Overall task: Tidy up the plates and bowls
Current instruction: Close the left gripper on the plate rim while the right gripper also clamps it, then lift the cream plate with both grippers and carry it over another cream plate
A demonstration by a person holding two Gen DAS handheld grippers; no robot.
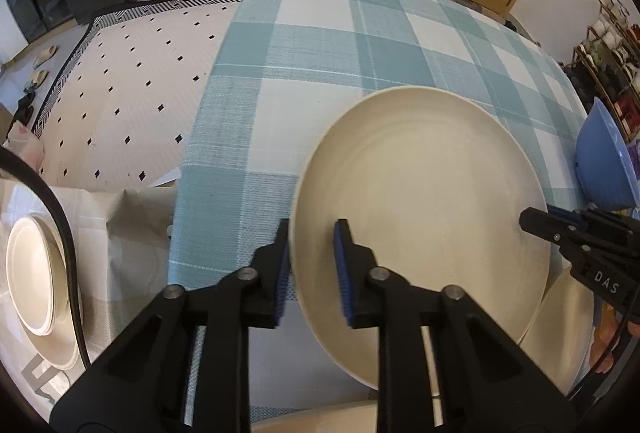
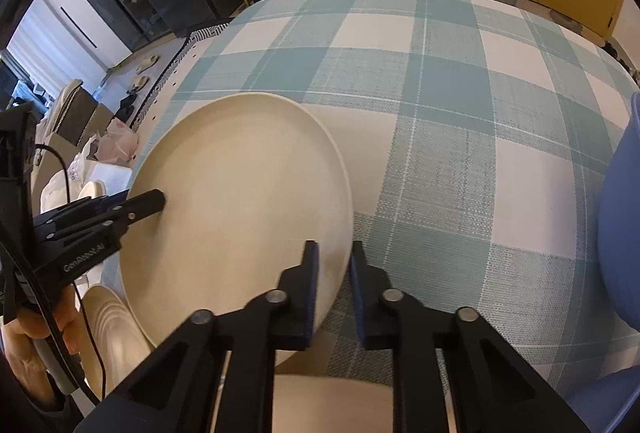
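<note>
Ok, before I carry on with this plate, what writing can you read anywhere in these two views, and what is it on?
"DAS" on the body of the right gripper, seen from the left wrist.
"GenRobot.AI" on the body of the left gripper, seen from the right wrist; slightly blurred.
Nothing readable on the cream plate, blue bowl or tablecloth.

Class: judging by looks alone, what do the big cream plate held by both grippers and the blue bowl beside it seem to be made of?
Cream plate: probably matte glazed ceramic or melamine; soft, dull sheen, faint concentric rings, thick rolled rim.
Blue bowl: glossy ceramic or plastic; a bright highlight runs along its rim. The look alone cannot settle which.
</note>
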